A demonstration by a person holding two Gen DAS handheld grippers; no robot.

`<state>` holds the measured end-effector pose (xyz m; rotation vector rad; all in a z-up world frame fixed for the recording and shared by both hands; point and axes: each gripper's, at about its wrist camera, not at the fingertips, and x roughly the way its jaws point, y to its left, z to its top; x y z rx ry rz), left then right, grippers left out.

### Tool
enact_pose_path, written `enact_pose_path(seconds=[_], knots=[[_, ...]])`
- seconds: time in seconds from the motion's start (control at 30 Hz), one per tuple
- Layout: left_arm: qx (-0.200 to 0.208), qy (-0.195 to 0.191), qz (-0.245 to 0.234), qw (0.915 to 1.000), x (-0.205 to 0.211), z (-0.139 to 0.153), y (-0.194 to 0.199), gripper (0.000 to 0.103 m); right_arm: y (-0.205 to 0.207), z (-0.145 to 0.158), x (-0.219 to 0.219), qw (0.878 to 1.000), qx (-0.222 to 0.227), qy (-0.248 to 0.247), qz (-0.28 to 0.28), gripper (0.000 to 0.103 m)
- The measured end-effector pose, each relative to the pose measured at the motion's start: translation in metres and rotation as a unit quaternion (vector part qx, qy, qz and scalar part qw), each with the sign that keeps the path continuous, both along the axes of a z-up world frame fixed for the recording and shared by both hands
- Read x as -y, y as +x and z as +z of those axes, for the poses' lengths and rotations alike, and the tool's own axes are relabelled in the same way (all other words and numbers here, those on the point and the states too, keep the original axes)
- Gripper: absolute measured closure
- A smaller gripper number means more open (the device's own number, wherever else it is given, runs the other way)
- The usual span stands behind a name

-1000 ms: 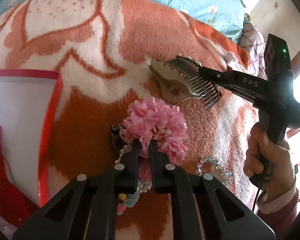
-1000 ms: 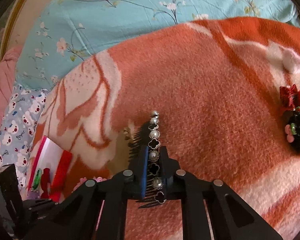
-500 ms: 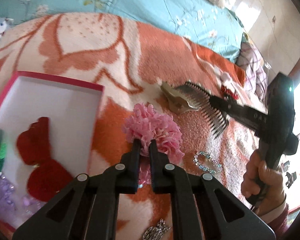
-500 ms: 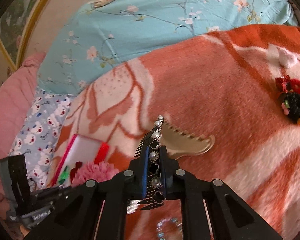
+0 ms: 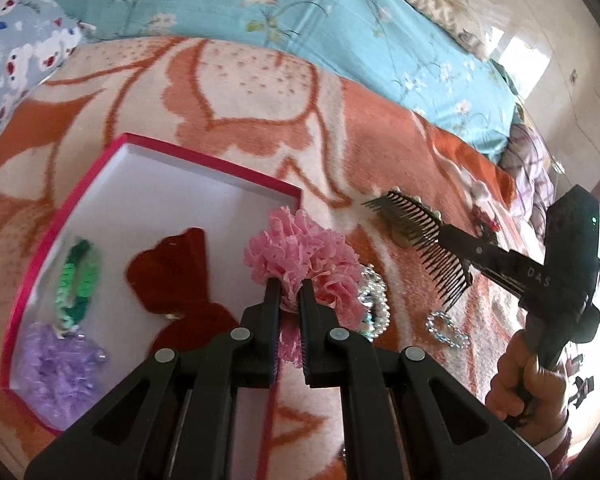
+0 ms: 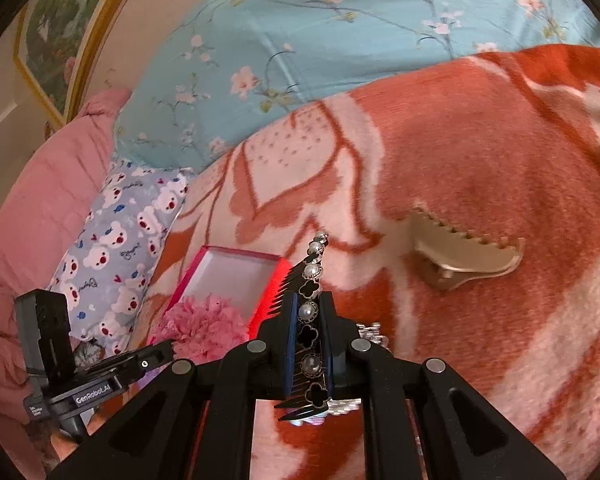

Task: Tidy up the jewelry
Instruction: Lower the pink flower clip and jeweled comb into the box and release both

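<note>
Left gripper (image 5: 287,294) clamps the soft, light pink flower scrunchie (image 5: 300,258) ahead of its fingertips, beside the box (image 5: 204,164); right gripper (image 6: 308,320) pinches the stiff, probably brittle pearl comb (image 6: 310,308) along its spine.

We see an orange-and-cream blanket (image 5: 260,92) spread across the bed, its leaf pattern running toward the far edge. Beyond that far edge lies a turquoise floral sheet (image 6: 340,40). At the bed's far left corner a pale blue pillow printed with little bears (image 6: 120,232) leans against a pink quilt (image 6: 40,184). Above the quilt we make out a gold-framed picture (image 6: 60,40) on the wall. At the right edge of the bed sits a bundle of plaid cloth (image 5: 528,176).
</note>
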<state>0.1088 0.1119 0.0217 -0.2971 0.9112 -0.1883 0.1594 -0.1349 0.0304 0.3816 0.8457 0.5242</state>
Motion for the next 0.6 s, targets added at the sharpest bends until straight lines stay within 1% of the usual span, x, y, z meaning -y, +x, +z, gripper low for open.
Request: enact_pose_path(seconds=[0.3,0.5,0.6], knots=[[0.009,0.002,0.048,0.9988,-0.047,0.004,0.005,0.096,0.001,-0.006,-0.06,0.999,-0.002,0.009,0.043,0.093],[0.001,0.004,0.08,0.9968,-0.076,-0.007,0.017,0.096,0.008,-0.015,-0.093,0.998,-0.005,0.014,0.053,0.093],[-0.006,0.015,0.093,0.9955,-0.084,-0.015,0.023,0.096,0.012,-0.019,-0.106,0.998,-0.003,0.018,0.053,0.093]])
